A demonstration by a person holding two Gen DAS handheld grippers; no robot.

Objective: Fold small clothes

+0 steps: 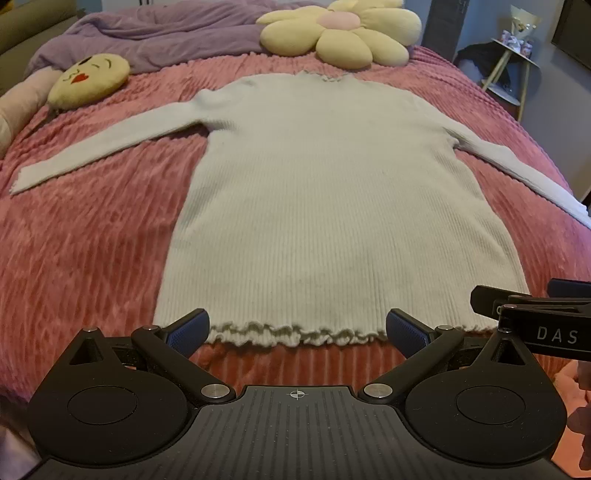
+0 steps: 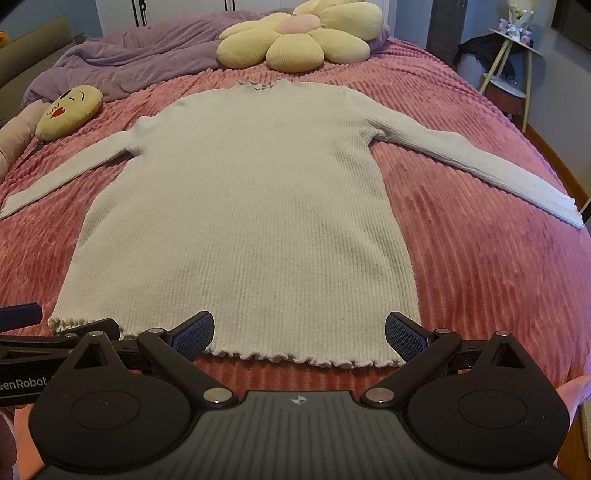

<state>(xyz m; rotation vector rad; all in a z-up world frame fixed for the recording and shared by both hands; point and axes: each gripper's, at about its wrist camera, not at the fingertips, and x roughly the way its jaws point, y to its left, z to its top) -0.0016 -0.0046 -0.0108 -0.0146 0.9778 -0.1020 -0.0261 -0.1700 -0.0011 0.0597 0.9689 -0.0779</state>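
**Sweater Laid Flat, Both Grippers Poised at the Hem**

The bed (image 1: 92, 258), under a pink ribbed cover, carried everything. A purple blanket (image 1: 155, 37) lay bunched beyond the sweater's collar, with a flower-shaped cushion (image 1: 340, 33) just beside it and a smaller yellow face cushion (image 1: 90, 79) past the sweater's left sleeve. No containers were in view.

The sweater (image 1: 325, 192), cream and fine-ribbed, lay face-flat in the middle of the bed, both sleeves spread outward and its ruffled hem (image 2: 295, 356) nearest the cameras. It looked light, soft and stretchy, so it would likely sag and drape when lifted rather than hold shape; the plush cover might drag on it. A sensible hold seemed to be the hem corners or the shoulder seams, pinching both layers together, or a sleeve cuff to bring a sleeve across first.

The left gripper (image 1: 297, 328) hovered just short of the hem, jaws spread wide and holding nothing. The right gripper (image 2: 299, 328) sat close beside it, toward the hem's right corner, jaws equally wide and empty. No fold had been made yet.
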